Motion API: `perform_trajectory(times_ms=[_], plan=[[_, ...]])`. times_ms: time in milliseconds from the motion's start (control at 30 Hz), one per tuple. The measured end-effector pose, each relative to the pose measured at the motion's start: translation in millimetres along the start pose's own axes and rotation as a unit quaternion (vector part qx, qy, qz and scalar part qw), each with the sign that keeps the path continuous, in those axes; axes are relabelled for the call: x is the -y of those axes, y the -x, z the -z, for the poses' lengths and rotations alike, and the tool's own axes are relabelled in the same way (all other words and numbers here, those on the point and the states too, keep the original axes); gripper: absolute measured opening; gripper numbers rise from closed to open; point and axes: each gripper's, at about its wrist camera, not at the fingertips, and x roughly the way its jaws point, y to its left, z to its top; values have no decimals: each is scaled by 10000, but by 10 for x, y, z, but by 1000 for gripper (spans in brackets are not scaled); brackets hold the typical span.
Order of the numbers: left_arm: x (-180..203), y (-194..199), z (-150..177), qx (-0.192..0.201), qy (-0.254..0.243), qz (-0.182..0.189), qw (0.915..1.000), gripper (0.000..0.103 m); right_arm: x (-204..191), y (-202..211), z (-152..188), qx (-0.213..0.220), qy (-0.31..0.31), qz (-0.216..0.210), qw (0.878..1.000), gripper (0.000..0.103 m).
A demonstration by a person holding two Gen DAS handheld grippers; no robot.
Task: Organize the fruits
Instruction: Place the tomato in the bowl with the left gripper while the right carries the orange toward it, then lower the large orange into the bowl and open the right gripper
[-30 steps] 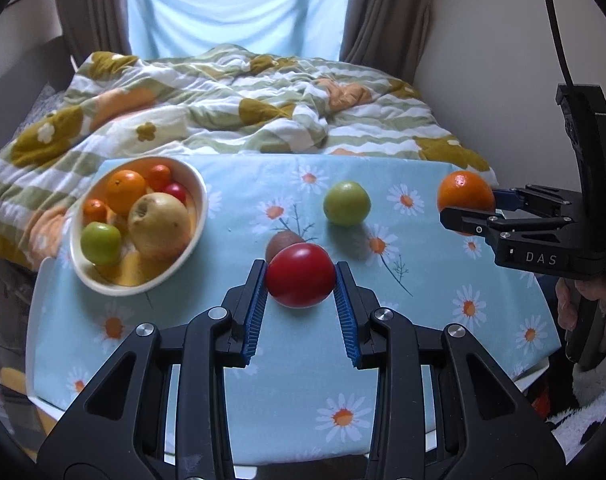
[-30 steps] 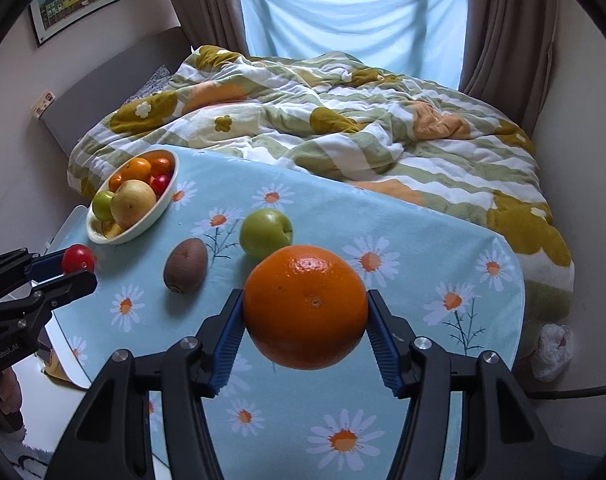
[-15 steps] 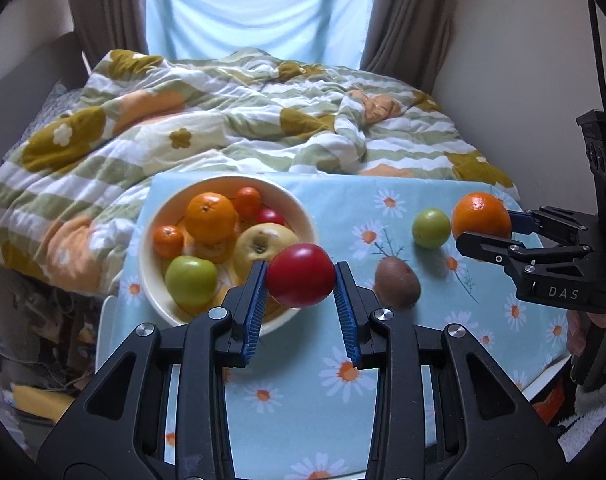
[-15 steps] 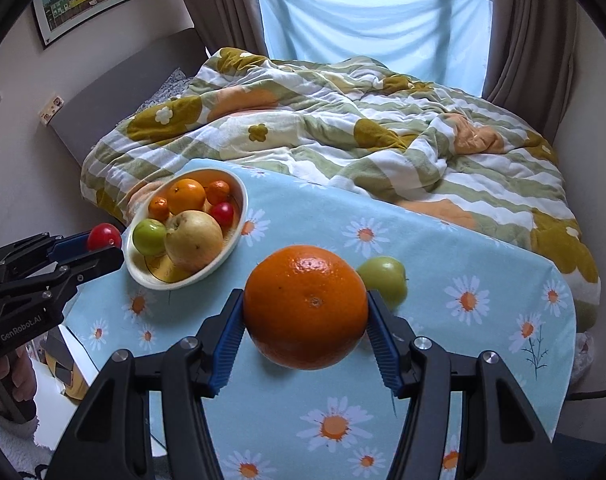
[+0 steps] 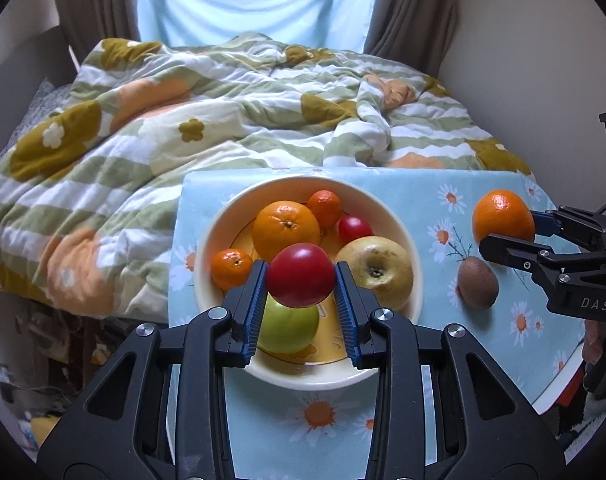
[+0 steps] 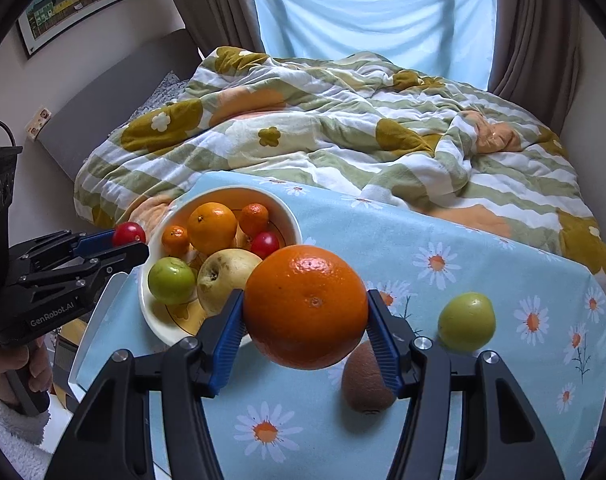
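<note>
My left gripper [image 5: 301, 276] is shut on a red tomato [image 5: 301, 274] and holds it above the white fruit bowl [image 5: 403, 224]. The bowl holds an orange [image 5: 285, 230], two mandarins, a small red fruit, a yellow apple [image 5: 377, 270] and a green apple [image 5: 289, 330]. My right gripper [image 6: 305, 306] is shut on a large orange [image 6: 305, 306], held above the table to the right of the bowl [image 6: 155, 320]. A kiwi [image 6: 365, 384] and a green apple [image 6: 467, 322] lie on the daisy tablecloth [image 6: 483, 252].
A bed with a flowered quilt [image 5: 223, 120] lies just behind the table. The table's left edge is close to the bowl. A wall stands to the right, curtains and a window at the back.
Both grippers have moved left toward the bowl with their fruit. The left one, which was over the cloth near the kiwi, now hangs over the bowl.
</note>
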Motion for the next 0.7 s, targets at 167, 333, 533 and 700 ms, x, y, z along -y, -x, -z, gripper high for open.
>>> perform_trajectory(times_ms=[167,333,533,700], plan=[[-99,-200,-46,-114,-203,97,9997,40,-88,-118,-36,-7,-154,76,9999,55],[-144,-336,-65,-230,-380,187,9988,40,-108,-168,-48,-24,-284,180,9994,55],[-132,-368,-78,-322,-586,122,9977,40,-97,-160,-57,-21,-401,304,9987,55],[-150,-325,-55,-305,-646,153,9973,103,-111,-149,-72,25,-496,366,9981,55]])
